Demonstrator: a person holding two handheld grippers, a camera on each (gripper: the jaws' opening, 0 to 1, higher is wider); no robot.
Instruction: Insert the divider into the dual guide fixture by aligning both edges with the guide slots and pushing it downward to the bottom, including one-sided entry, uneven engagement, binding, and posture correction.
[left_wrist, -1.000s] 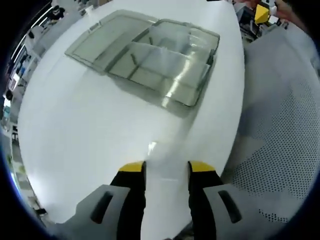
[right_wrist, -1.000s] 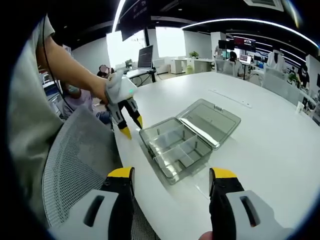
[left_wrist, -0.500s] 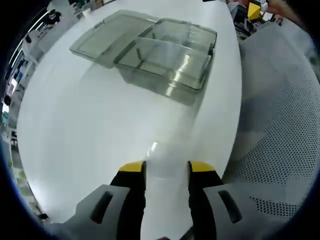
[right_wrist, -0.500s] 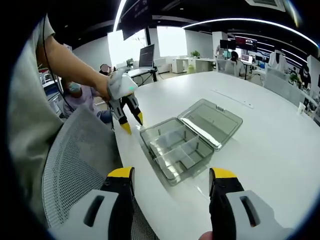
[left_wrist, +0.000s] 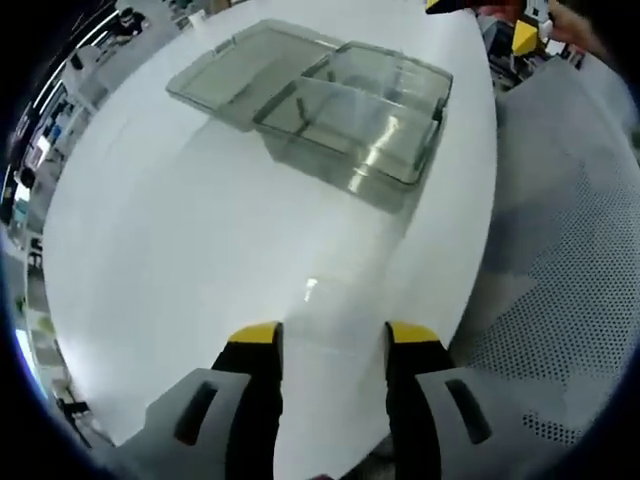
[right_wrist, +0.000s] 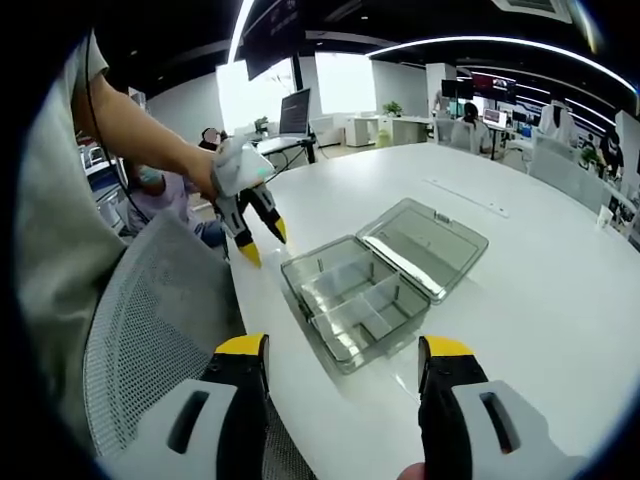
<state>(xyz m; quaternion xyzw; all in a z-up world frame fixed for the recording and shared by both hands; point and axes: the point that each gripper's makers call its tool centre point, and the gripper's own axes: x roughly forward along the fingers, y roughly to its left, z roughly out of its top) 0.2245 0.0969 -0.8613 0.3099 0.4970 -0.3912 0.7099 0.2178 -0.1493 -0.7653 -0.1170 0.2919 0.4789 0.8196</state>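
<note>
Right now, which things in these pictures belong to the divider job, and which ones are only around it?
For the job:
- clear compartment box, its lid lying open
- left gripper, jaws open, nothing held
- right gripper, jaws open, nothing held

Just around:
- white table
- mesh chair
- monitor behind

Left gripper view looks down the white table (left_wrist: 180, 250) toward the far clear box (left_wrist: 350, 120); right gripper view faces that same box (right_wrist: 350, 300), nearer, from the opposite side.
</note>
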